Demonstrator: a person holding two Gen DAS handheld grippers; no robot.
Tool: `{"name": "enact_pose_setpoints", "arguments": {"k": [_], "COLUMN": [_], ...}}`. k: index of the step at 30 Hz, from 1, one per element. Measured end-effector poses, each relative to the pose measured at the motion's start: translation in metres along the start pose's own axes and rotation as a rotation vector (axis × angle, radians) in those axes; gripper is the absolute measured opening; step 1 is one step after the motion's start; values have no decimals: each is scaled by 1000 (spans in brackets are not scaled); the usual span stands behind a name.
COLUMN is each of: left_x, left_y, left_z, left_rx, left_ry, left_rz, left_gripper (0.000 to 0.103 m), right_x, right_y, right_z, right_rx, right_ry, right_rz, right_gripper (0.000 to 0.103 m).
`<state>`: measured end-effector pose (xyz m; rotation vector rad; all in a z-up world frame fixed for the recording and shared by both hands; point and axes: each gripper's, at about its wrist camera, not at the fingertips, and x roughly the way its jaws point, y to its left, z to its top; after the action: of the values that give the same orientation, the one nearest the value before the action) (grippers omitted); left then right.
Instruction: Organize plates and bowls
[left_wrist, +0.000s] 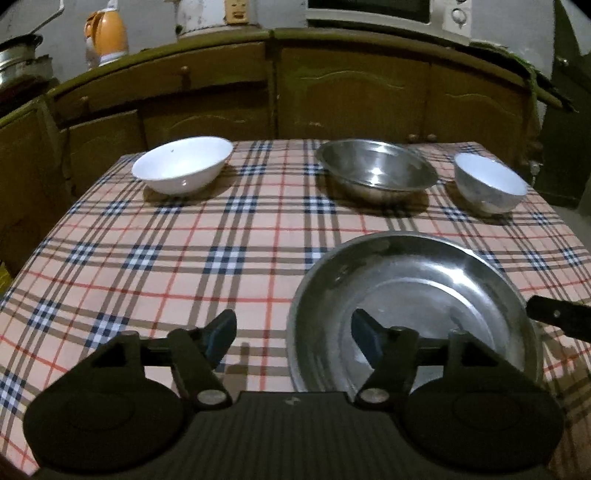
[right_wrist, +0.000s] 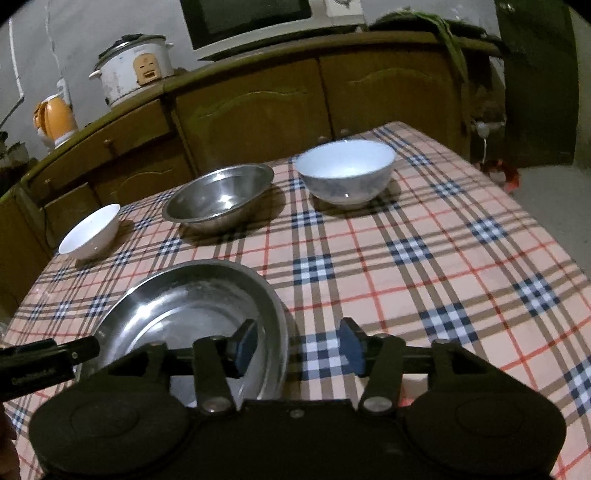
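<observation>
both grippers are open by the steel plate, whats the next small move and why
Probably reach the right gripper forward to the patterned bowl and close on its rim. Both the right and the left gripper stand open, each straddling the steel plate's rim without pressing it, so the plate looks set down. The steel bowl, white bowl and patterned bowl stand apart, unstacked.

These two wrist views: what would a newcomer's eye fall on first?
First, the large steel plate lying nearest on the plaid tablecloth, with the open left tool and the open right tool astride its rim. Behind stand a wide white bowl, a steel bowl and a deeper white bowl.
</observation>
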<state>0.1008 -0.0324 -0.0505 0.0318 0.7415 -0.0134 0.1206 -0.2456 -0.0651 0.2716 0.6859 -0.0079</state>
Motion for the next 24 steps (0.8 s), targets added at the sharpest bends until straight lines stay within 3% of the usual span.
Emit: {"name": "enact_pose_setpoints", "arguments": {"k": [8, 11, 13, 14, 15, 18, 24], "left_x": [20, 29, 31, 31, 29, 28, 17], "left_y": [2, 1, 2, 1, 0, 0, 2], "left_z": [-8, -12, -13, -12, -11, -10, -7], "left_rx": [-21, -22, -34, -32, -27, -28, -29], "left_ry": [93, 127, 130, 126, 125, 123, 106], "left_rz": [-29, -49, -78, -89, -91, -79, -77], "left_gripper": [72, 62, 49, 45, 41, 35, 33], "right_x": [14, 20, 21, 22, 24, 24, 14], "right_y": [-7, -6, -2, -1, 0, 6, 10], "right_z": [-9, -12, -13, -12, -12, -12, -9], "right_rx": [43, 56, 43, 43, 51, 42, 36], "right_ry": [75, 98, 95, 100, 110, 109, 90], "right_rz": [32, 60, 72, 86, 112, 87, 96], "right_gripper": [66, 69, 68, 52, 27, 26, 25]}}
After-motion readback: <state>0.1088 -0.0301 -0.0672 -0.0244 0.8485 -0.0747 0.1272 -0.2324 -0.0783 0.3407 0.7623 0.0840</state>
